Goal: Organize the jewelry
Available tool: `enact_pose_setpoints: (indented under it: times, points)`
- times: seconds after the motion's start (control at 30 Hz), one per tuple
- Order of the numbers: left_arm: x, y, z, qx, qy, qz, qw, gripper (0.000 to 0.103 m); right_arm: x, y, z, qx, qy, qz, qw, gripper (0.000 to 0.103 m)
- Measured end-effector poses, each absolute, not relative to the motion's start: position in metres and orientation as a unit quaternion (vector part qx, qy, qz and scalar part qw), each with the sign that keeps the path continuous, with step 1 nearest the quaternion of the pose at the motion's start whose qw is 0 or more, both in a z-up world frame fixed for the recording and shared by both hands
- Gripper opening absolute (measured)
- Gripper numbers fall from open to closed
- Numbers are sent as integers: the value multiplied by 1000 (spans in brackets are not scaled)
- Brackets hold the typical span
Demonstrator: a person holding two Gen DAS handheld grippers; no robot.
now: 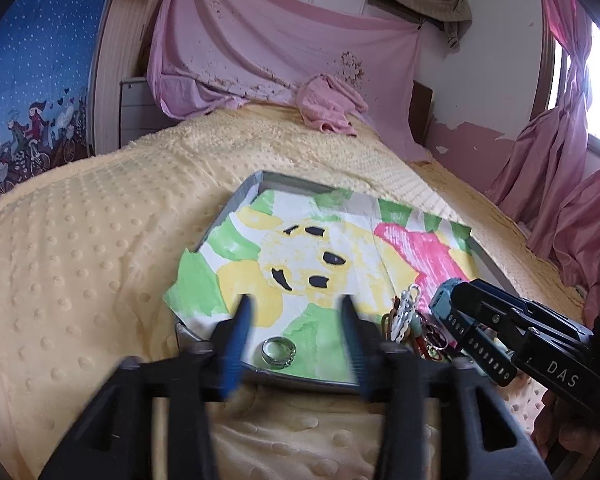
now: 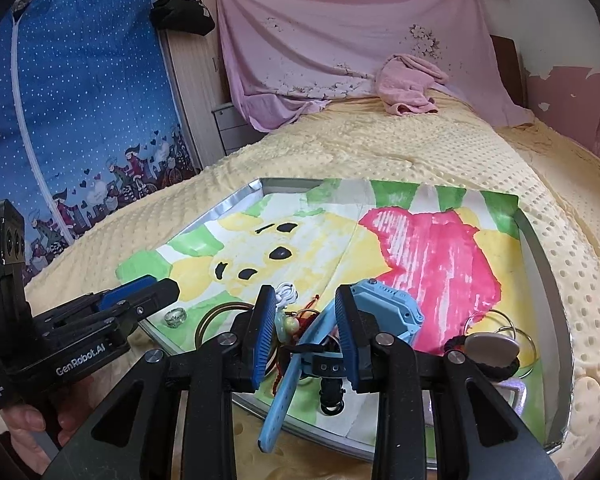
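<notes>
A shallow grey metal tray (image 2: 540,264), lined with a painted paper sheet in yellow, green and pink (image 2: 428,256), sits on a pale yellow dotted bedspread (image 1: 80,248).

The left gripper (image 1: 296,308) stands with its blue-padded fingers (image 1: 236,340) well apart. A silver metal ring (image 1: 278,353) lies on the paper between them, near the tray's front edge, touched by neither pad.

The right gripper (image 2: 306,320) is narrowly parted, over the jewelry heap. A light blue plastic watch (image 2: 384,312) lies there, its case against the outer side of the right-hand finger and its strap (image 2: 288,380) running down between the fingers; whether the pads press on it cannot be determined. Just beside the watch lie thin gold bangles (image 2: 212,320), a red cord (image 2: 308,308) and a white trinket (image 2: 286,294). Further right rest a black hair tie (image 2: 496,368) and a beige oval piece (image 2: 492,348).
</notes>
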State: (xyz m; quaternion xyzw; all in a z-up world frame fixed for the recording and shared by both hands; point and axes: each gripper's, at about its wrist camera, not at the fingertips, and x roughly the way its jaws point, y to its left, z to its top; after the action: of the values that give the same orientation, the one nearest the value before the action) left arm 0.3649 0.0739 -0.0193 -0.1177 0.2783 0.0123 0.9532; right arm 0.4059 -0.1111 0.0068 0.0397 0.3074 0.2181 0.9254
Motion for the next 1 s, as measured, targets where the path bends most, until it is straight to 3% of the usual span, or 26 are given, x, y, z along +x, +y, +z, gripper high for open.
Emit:
enact_pose_setpoints:
  times: [0.1,0.23,0.3,0.37,0.47,0.57,0.67,1.0]
  points:
    - [359,73,-12,-114,258,17,959,64,403,-115,12,43,296,213,930,28]
    - [355,74,-5,-120,245,21,962,66,396,-124,20,54,280,207,936,43]
    - [353,75,-2,-126,239,23,962,78,392,-128,25,56,276,203,938,45]
    - [347,74,3,-132,228,24,964,79,387,-132,30,54,269,197,941,50]
    - [341,71,9,-130,224,27,965,81,380,-138,38,54,262,198,943,65]
    - [332,68,16,-126,216,44,967,93,369,-146,48,61,253,203,944,82]
    - [318,63,24,-124,206,52,969,95,352,-156,62,64,234,202,949,90]
    - [258,43,58,-96,186,62,976,97,285,-189,102,83,195,191,958,94]
